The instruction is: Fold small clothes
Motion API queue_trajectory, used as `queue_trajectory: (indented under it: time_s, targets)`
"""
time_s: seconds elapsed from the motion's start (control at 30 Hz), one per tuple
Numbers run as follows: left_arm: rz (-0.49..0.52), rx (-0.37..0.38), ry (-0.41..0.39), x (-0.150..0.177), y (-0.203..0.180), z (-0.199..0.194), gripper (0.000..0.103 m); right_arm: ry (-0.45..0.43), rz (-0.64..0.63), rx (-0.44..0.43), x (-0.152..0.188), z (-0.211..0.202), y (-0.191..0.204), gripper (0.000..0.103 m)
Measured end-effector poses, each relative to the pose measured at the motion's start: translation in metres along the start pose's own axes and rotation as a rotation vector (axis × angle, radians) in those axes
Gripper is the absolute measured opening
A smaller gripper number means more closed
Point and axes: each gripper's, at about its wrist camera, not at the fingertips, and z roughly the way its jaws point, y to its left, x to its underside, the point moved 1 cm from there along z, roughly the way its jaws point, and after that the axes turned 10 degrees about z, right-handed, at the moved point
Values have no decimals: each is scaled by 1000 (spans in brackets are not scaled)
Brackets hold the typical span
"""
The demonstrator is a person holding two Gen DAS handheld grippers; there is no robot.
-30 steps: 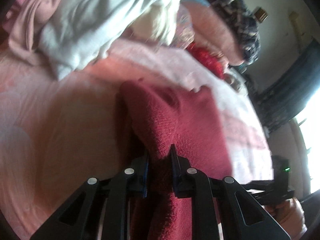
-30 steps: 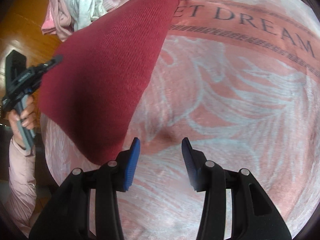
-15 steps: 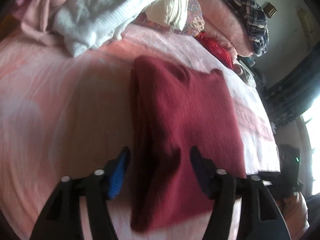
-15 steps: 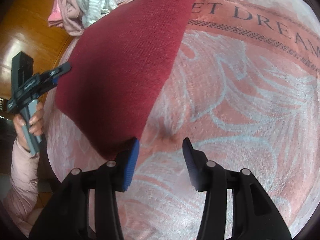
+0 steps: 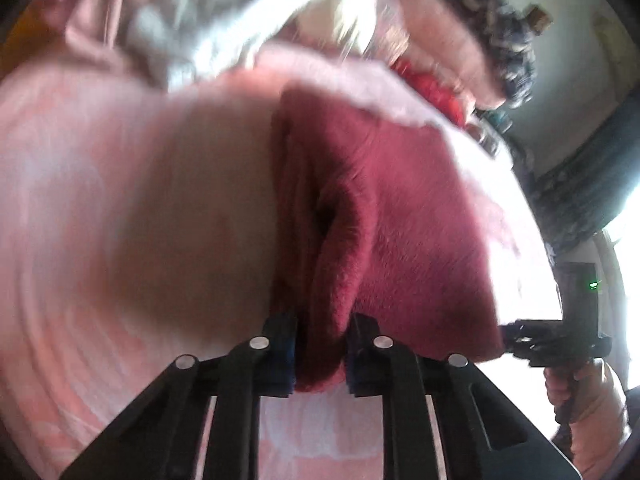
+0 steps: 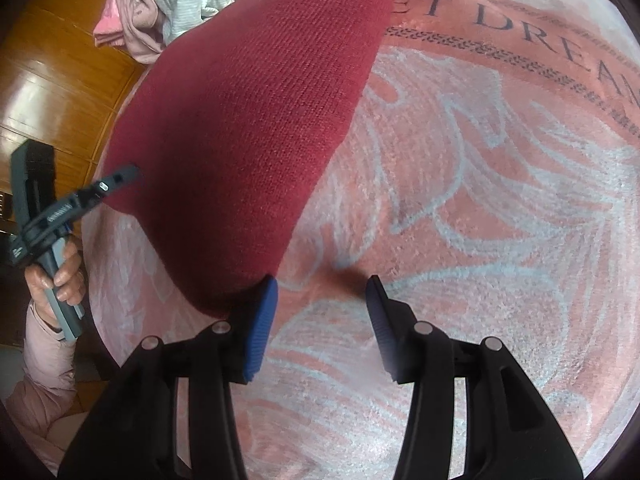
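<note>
A dark red knitted garment (image 5: 400,208) lies folded on the pink blanket (image 6: 480,200). My left gripper (image 5: 322,344) is closing, and its pads pinch a raised fold at the garment's near left edge. From the right wrist view the same garment (image 6: 256,100) stretches from the top down to my right gripper (image 6: 322,296). That gripper is open above the blanket with only bare blanket between its pads; its left pad sits by the garment's near corner. The left gripper (image 6: 128,171) shows at the garment's left edge, held by a hand.
A heap of white, pink and cream clothes (image 5: 224,20) lies beyond the garment, with a plaid garment (image 5: 500,40) and a bright red item (image 5: 432,88) further right. A wooden floor (image 6: 52,60) lies past the bed's left edge. The blanket bears printed letters (image 6: 520,28).
The left gripper let go of the red garment, which dropped flat, then closed again on a fold at its near edge. The right gripper drew closer to the garment's corner.
</note>
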Motion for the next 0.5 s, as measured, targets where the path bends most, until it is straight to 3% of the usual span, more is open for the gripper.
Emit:
queue_trajectory:
  time_s: [0.03,0.13,0.33,0.5]
  targets:
    - [23,-4,-12,-1,-2,-2,17,1,0,4,-1,2,1,47]
    - [15,-25,81,13,8,27,19,3,19,6,0,3,3,47]
    - [-34,37,73,9,19,24,22,-25,39,-22,1,-12,2,47]
    - [-24,-20,66,6,13,16,37,-32,49,-73,-3,-25,13,53]
